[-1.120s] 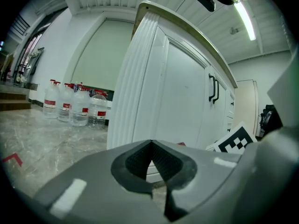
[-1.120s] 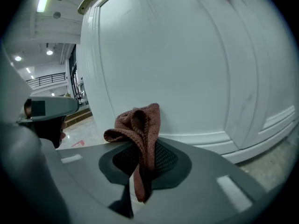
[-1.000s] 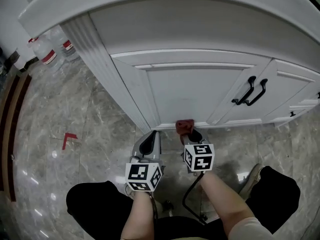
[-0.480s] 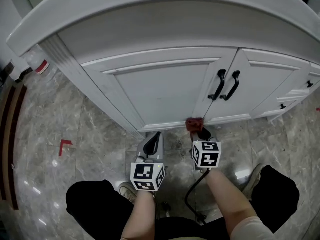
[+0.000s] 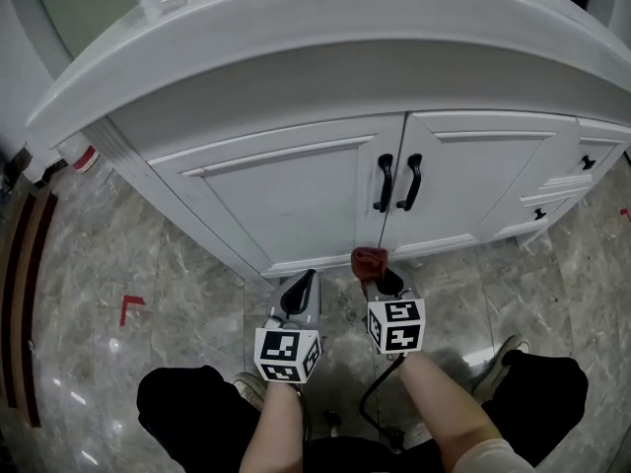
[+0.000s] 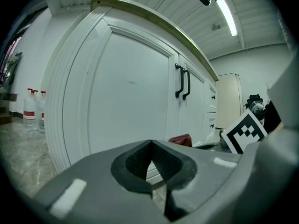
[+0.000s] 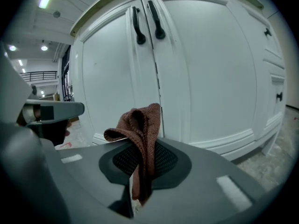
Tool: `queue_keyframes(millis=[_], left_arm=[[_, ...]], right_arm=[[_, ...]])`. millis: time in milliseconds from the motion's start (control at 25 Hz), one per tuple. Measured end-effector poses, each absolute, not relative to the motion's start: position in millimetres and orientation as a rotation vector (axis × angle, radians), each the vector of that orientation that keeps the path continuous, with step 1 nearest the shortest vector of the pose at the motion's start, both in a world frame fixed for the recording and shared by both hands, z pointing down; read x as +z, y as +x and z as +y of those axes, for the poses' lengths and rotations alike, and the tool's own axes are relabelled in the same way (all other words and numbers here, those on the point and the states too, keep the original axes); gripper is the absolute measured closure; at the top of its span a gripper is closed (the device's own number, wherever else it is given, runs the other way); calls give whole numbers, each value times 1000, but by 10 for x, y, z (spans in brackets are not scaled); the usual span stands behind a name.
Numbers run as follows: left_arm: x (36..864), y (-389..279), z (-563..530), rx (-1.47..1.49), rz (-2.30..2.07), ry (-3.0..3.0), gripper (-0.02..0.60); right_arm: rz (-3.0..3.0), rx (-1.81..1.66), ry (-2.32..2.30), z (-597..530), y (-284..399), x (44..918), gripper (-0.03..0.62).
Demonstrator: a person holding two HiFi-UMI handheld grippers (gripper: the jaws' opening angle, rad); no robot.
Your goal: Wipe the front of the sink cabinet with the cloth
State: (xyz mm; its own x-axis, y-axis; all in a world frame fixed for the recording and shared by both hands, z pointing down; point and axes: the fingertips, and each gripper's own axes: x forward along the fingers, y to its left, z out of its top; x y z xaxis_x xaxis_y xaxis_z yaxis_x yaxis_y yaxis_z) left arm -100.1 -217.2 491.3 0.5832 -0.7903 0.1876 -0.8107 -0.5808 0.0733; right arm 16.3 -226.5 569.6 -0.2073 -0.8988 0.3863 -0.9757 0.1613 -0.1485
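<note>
Shifted: black door handles [image 5: 397, 181] now sit mid-frame in the head view. White sink cabinet [image 5: 296, 195] stands on grey marble floor [image 5: 148, 254]. Right hand-held gripper [image 5: 383, 282] is low, clamped on red-brown cloth [image 5: 370, 259] near the door seam. Left hand-held gripper [image 5: 302, 290] is beside it, pinched together, empty.

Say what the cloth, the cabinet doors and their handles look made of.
Cloth: knitted fabric, reddish brown and matte; ribbed stitches show and it folds limply.
Doors: probably painted wood or board, white with a soft sheen; moulded frames, no grain visible.
Handles: likely metal, black and smooth; thin curved bars, though coated plastic can't be ruled out.
</note>
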Motion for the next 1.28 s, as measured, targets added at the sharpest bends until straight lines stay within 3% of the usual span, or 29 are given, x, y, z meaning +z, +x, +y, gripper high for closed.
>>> queue_keyframes(millis=[640, 960, 1280], left_arm=[[2883, -194, -1992, -66, -1535, 2954, 580], [2576, -33, -1862, -107, -1625, 2934, 580], [2492, 265, -1767, -163, -1659, 2894, 580]], right_arm=[[-2675, 27, 1796, -2110, 566, 2973, 514], [-2731, -123, 1716, -2287, 590, 2317, 514], [-2765, -33, 1684, -2303, 985, 2274, 513]])
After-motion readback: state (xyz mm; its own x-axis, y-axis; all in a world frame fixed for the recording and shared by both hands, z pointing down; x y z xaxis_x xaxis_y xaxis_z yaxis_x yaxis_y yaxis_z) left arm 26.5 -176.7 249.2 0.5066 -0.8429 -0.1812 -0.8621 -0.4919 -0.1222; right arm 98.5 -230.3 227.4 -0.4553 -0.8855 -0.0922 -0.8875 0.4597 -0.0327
